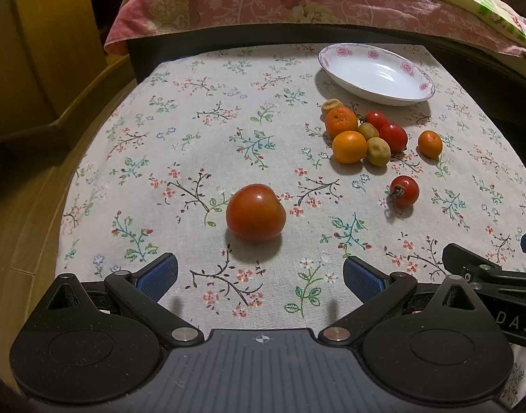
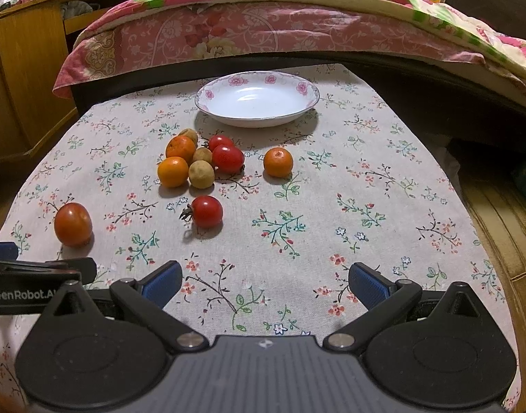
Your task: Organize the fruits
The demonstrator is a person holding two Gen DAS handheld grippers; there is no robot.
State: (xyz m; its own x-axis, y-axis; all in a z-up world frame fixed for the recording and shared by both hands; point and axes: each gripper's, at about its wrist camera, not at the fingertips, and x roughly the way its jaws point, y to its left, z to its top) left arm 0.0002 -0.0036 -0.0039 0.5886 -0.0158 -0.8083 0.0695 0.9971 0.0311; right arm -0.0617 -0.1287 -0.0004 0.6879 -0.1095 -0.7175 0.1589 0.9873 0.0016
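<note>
A large orange-red tomato [image 1: 255,212] lies on the floral tablecloth just ahead of my open, empty left gripper [image 1: 259,277]; it also shows in the right wrist view [image 2: 73,224]. A small red tomato [image 2: 206,211] lies alone, ahead and left of my open, empty right gripper [image 2: 264,280]. Behind it is a cluster of tangerines [image 2: 172,171], small yellow-brown fruits [image 2: 201,174] and red tomatoes [image 2: 228,158], with one tangerine [image 2: 278,162] apart to the right. An empty white bowl with pink flowers [image 2: 258,98] stands at the far edge.
The table [image 2: 383,206] is small, with drop-offs left and right. A bed with pink and green quilts [image 2: 263,31] runs along the far side. A wooden cabinet [image 2: 25,69] stands at the left. The other gripper's finger [image 1: 469,261] sits at the right of the left view.
</note>
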